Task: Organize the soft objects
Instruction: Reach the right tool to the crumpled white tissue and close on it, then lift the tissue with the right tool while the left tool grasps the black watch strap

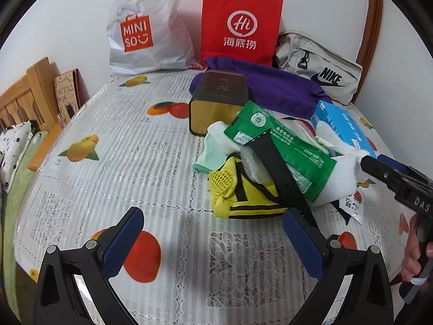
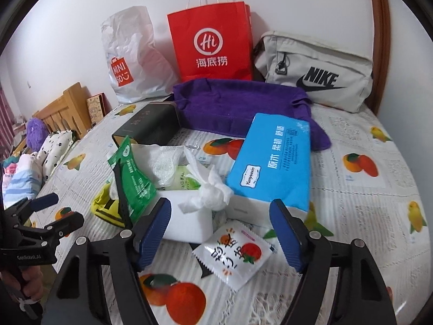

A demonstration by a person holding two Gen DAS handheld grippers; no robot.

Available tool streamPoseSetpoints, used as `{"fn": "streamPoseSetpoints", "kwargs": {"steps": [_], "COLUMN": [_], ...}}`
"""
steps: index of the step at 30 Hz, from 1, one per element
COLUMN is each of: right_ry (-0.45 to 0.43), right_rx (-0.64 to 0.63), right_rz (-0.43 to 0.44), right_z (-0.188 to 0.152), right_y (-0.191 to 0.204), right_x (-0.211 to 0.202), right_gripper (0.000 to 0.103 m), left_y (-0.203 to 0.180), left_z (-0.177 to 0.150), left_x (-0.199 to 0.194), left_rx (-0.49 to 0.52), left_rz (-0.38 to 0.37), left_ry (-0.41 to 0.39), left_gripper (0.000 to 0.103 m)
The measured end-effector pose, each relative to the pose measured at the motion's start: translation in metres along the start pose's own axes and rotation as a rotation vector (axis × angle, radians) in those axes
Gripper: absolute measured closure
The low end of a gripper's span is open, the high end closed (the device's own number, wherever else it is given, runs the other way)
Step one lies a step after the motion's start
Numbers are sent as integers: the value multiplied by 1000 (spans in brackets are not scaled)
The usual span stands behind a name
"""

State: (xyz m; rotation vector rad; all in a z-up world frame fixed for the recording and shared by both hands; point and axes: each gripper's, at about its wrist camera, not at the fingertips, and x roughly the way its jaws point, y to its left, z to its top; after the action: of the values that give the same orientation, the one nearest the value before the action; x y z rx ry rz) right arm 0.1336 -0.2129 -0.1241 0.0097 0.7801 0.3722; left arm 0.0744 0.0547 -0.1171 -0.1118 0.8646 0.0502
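A pile of soft things lies mid-table: a yellow mesh pouch [image 1: 243, 195], a mint cloth [image 1: 213, 154], a green sachet [image 1: 284, 146] with a black strap [image 1: 281, 173] across it, a white foam block [image 2: 189, 216], crumpled tissue [image 2: 213, 187], a blue tissue pack [image 2: 273, 162] and a small fruit-print sachet [image 2: 232, 254]. A purple towel [image 2: 238, 105] lies behind. My left gripper [image 1: 213, 238] is open and empty, just short of the yellow pouch. My right gripper [image 2: 220, 233] is open, its fingers either side of the foam block's near edge and the fruit sachet.
A dark and gold tin [image 1: 216, 100] lies by the towel. At the back wall stand a white Miniso bag [image 1: 146, 27], a red paper bag [image 1: 240, 24] and a grey Nike bag [image 1: 319, 65]. A wooden rack [image 1: 24, 94] and bedding are to the left.
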Motion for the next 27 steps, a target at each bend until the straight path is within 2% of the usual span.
{"fn": "streamPoseSetpoints", "kwargs": {"steps": [4,7,9,16,22,27], "right_ry": [11,24,19,-19,-73,-74], "right_rx": [-13,-32,-32,-5,-10,-9], "right_rz": [29,52,81,142,126,105], "right_z": [4,4,5,7,8,-1], "right_y": [-1,0,0,-7,-11,-19], "right_x": [11,18,18,3,-26,-39], "right_gripper": [41,59,75,78,78,79], "left_y": [3,4,4,6,-3,-21], "left_z": [0,1,0,4,12,16], "left_x": [9,16,19,21,19,22], "left_rx": [-9,-18,-19,-30,-19,6], "left_rz": [-16,-41,-48,-76,-111,-151], "left_ry": [9,17,21,10,3,4], "left_gripper": [0,0,0,0,0,0]}}
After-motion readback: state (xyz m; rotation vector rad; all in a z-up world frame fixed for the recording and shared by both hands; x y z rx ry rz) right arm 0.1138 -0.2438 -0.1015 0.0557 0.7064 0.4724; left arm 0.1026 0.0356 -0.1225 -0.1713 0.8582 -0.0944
